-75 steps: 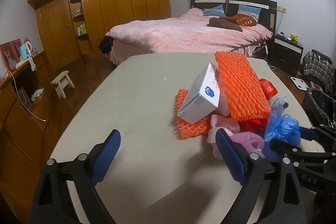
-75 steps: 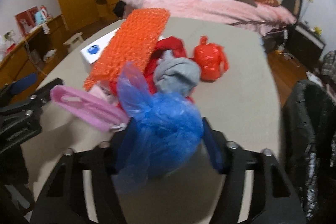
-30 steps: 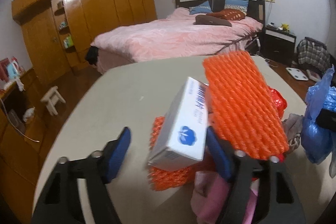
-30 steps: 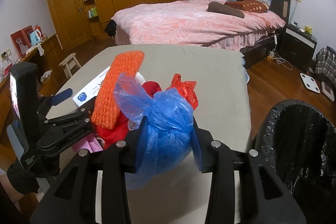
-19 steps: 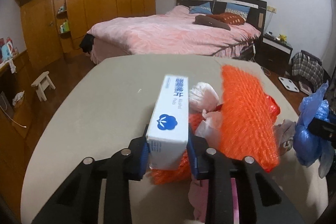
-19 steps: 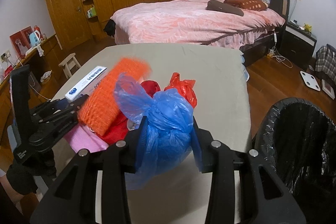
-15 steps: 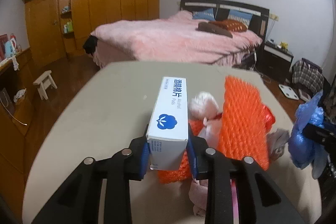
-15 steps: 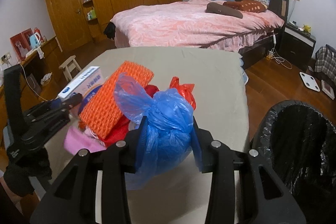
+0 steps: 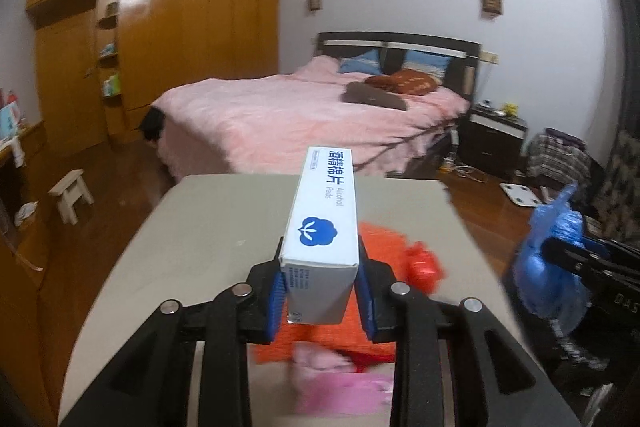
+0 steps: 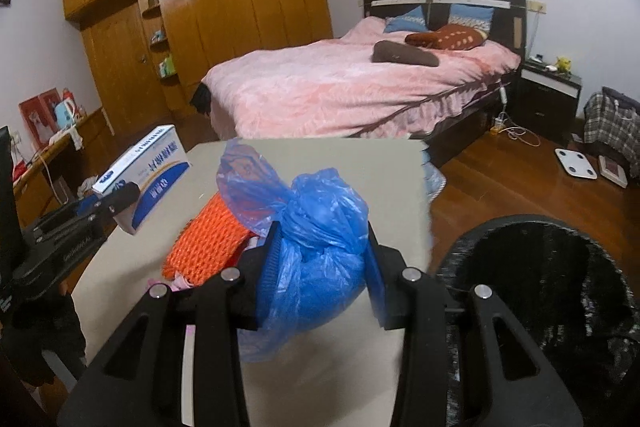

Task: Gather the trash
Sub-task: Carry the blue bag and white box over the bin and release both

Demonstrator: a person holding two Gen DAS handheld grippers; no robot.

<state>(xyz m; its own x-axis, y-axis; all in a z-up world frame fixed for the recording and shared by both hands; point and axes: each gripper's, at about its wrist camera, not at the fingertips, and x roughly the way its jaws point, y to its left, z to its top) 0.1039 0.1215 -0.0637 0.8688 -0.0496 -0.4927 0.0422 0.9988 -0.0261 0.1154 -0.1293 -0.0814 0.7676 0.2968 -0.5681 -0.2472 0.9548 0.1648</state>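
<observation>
My left gripper [image 9: 321, 281] is shut on a white and blue alcohol-pad box [image 9: 326, 227], held up above the beige table [image 9: 208, 219]. The right wrist view shows that box [image 10: 150, 163] at the left, clear of the table. My right gripper [image 10: 322, 263] is shut on a knotted blue plastic bag [image 10: 316, 247], which also shows at the right of the left wrist view as the blue bag [image 9: 548, 259]. Under both lies a pile of trash: orange foam netting [image 10: 208, 239], a red bag [image 9: 424, 261] and pink plastic [image 9: 340, 387].
A bin lined with a black bag [image 10: 548, 291] stands open beside the table at the lower right. Beyond the table are a pink bed [image 10: 352, 83], a wooden wardrobe [image 10: 208, 19], a small stool [image 9: 72, 195] and a white scale [image 10: 576, 163] on the wood floor.
My left gripper closed on the box and lifted it off the pile, and the netting dropped flat. The right gripper rose with the blue bag still held.
</observation>
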